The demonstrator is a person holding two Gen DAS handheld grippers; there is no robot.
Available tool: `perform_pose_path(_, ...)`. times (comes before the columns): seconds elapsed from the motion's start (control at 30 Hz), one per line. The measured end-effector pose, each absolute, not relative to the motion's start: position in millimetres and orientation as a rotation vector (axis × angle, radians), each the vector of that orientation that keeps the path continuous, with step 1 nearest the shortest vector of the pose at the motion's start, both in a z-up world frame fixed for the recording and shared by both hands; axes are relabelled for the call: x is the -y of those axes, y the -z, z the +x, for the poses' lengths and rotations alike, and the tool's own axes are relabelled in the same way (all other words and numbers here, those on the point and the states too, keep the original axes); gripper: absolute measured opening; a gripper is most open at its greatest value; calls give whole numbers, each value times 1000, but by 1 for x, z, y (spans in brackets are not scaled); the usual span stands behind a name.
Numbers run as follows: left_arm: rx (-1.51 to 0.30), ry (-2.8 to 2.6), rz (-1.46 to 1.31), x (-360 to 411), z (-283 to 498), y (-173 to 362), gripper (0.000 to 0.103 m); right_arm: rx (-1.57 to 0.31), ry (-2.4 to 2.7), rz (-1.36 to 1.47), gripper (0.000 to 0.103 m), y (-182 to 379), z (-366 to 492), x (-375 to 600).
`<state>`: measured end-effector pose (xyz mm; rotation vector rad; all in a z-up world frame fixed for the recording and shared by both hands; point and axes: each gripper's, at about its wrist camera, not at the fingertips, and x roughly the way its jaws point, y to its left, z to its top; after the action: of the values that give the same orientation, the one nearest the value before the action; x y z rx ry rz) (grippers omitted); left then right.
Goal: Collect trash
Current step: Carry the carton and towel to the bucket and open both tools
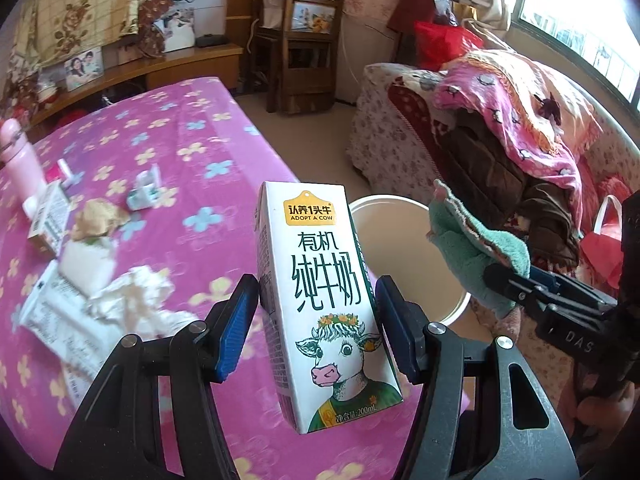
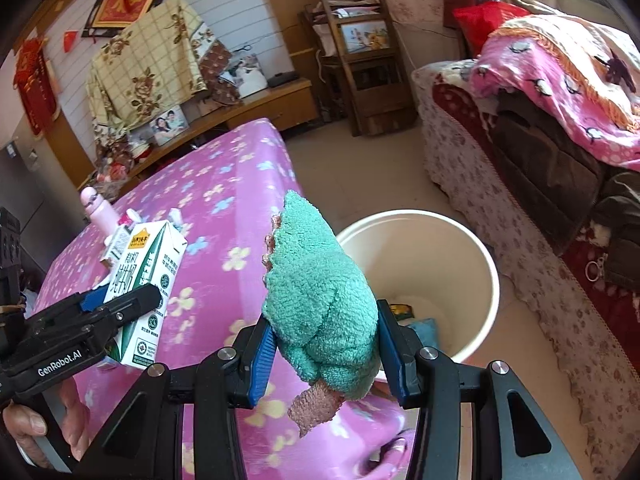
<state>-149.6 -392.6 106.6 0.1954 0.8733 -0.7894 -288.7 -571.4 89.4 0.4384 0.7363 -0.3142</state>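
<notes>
**Two items held at the table's edge, beside the bin**

We list what we see, item by item.

1. Left gripper (image 1: pixel 318 322): its blue pads press on both sides of a milk carton (image 1: pixel 320 304). We hold the carton upright and off the table, its cow print facing the left wrist camera. From the right wrist view the same carton (image 2: pixel 144 280) shows at the left, clamped in the black tongs above the table's near edge.

2. Right gripper (image 2: pixel 326 344): its pads pinch a bunched green cloth (image 2: pixel 320 300), fluffy, with a pinkish knitted trim hanging below the pads. In the left wrist view the cloth (image 1: pixel 476 248) sits to the right of the carton, in front of the bin.

3. Bin (image 2: pixel 488 264): a cream round bucket on the floor, just beside the table's corner and near the sofa (image 2: pixel 480 168). A few small pieces lie at its bottom; we cannot tell what they are.

4. Table (image 1: pixel 192 208): covered in a pink flowered cloth. Still lying on it, well to the left of the carton: crumpled white tissue (image 1: pixel 136 296), a brownish crumpled wad (image 1: pixel 98 218), a small flattened carton (image 1: pixel 146 192), a printed wrapper (image 1: pixel 60 324), another box (image 1: pixel 48 220), and a pink bottle (image 1: pixel 20 160) at the far edge.

5. A hand (image 2: pixel 36 432) grips the left gripper's handle, at the lower left of the right wrist view.
</notes>
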Motion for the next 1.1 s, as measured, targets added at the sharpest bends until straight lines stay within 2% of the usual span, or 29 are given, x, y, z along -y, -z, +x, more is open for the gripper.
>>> perform_pose_path(0.6, -950, 880, 214, 480, -146, -78, 59, -786, 429, 472, 45, -50, -288, 631)
perform_pose_path(0.93, -971, 886, 214, 496, -140, -64, 59, -800, 448, 502, 45, -32, -277, 652)
perform_pose_path(1.0, -971, 889, 219, 495, -140, -62, 59, -803, 459, 490, 51, -30, -275, 652)
perform_pose_path(1.1, -967, 882, 240, 493, -141, -62, 60, -806, 465, 479, 52, -29, -273, 651)
